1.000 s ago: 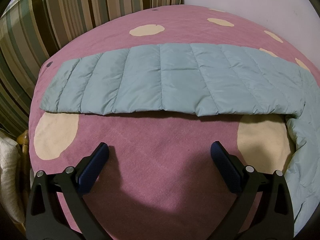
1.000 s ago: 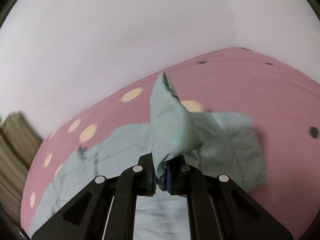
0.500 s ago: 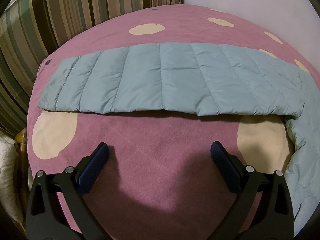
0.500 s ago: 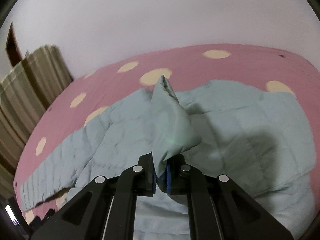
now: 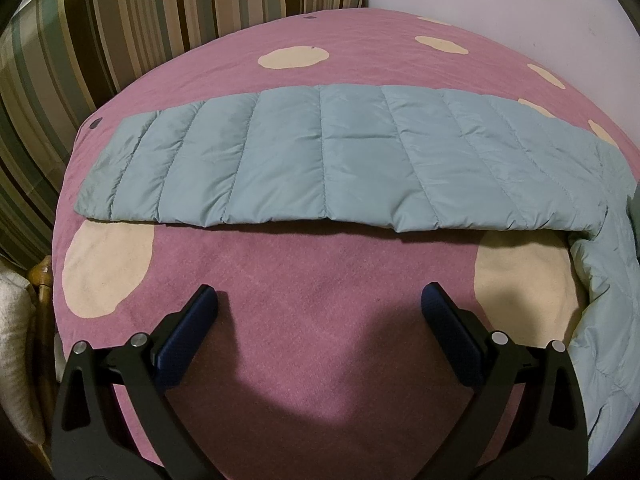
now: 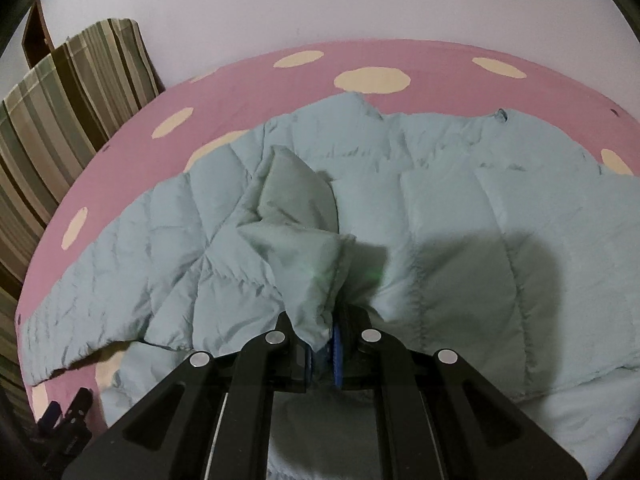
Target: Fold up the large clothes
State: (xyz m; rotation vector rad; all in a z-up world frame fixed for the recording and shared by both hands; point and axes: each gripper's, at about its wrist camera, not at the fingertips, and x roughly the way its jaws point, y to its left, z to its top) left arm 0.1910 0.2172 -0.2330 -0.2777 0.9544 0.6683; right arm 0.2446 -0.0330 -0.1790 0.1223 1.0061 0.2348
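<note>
Striped curtain fabric [image 5: 120, 20] hangs at the far left of the left wrist view, beside a pink bedspread [image 5: 320, 340] dotted with cream circles. Across the spread lies one long quilted sleeve of a pale blue-green puffer jacket [image 5: 320, 160], stretched flat from near the bed's left edge to the right, where it joins the body of the garment running down the frame's right side. Below it, the left gripper [image 5: 320, 304] hangs over bare pink cloth, its blue-padded fingers [image 5: 188, 332] spread wide with nothing between them and clear of the jacket.

In the right wrist view the striped curtain [image 6: 60, 120] again stands at the left, against a plain pale wall [image 6: 320, 0]. The bedspread [image 6: 280, 80] curves behind the puffer jacket [image 6: 480, 240], which covers most of the bed, its sleeve trailing to the left and its body spread to the right. At the lower left edge the tips of the left gripper [image 6: 66, 412] peep in, beside the sleeve. At centre, the right gripper [image 6: 322, 354] is nearly closed, pinching a bunched flap of the jacket's fabric between its blue pads; the flap stands up in a crumpled peak ahead of the jaws, over the garment's body. A shadow falls on the quilting just to the right.
</note>
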